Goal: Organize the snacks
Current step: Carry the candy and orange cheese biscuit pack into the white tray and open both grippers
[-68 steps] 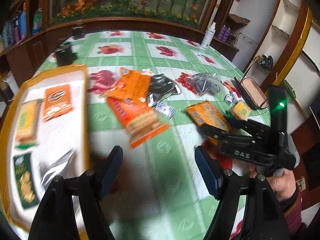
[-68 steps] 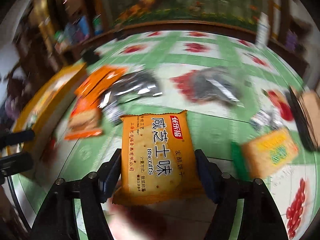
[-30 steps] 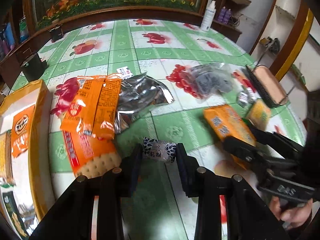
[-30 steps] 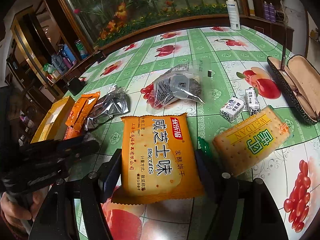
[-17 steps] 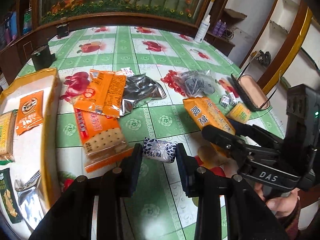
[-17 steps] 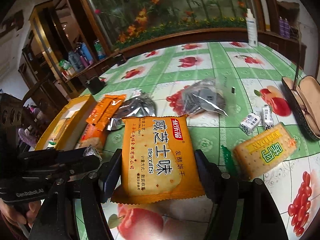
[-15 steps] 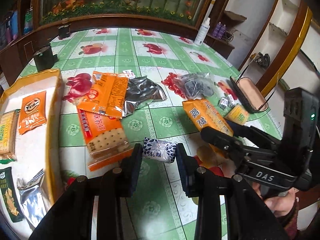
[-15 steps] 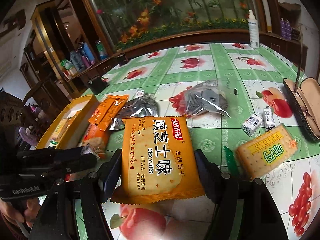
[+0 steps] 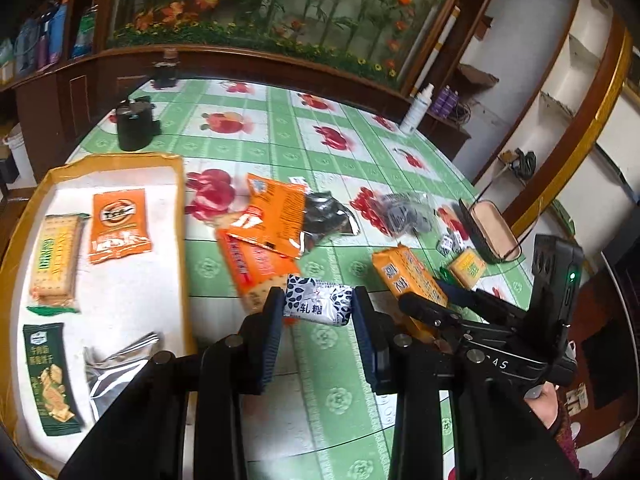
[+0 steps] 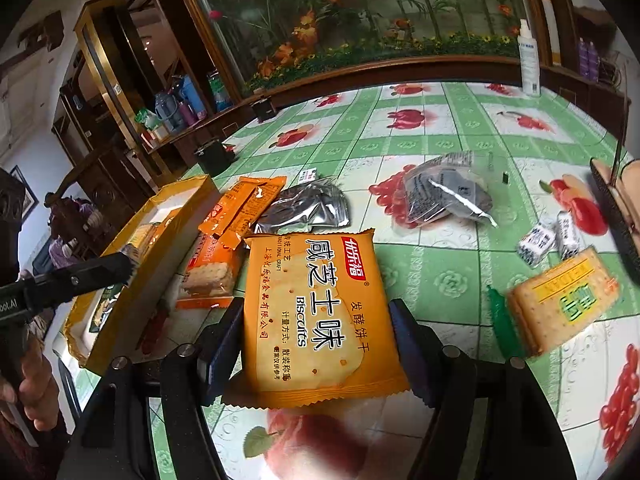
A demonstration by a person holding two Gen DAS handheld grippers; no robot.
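My left gripper (image 9: 318, 312) is shut on a small black-and-white wrapped candy (image 9: 319, 305) and holds it above the table, right of the yellow tray (image 9: 182, 240). The tray holds several snack packs, among them an orange pack (image 9: 118, 226) and a green pack (image 9: 48, 376). My right gripper (image 10: 316, 344) is shut on an orange biscuit pack (image 10: 316, 312), held above the table; it also shows in the left wrist view (image 9: 408, 276). The tray lies at the left in the right wrist view (image 10: 156, 264).
Loose on the green fruit-print tablecloth (image 9: 280, 136) lie orange packs (image 9: 276, 216), a silver pack (image 10: 308, 208), a clear bag (image 10: 444, 194), two small candies (image 10: 548, 238), a yellow cracker pack (image 10: 560, 304) and an open glasses case (image 9: 488, 230). A black cup (image 9: 134, 122) stands behind the tray.
Both grippers have lifted and shifted left toward the tray with their snacks still held. Earlier, the left gripper closed on the candy.
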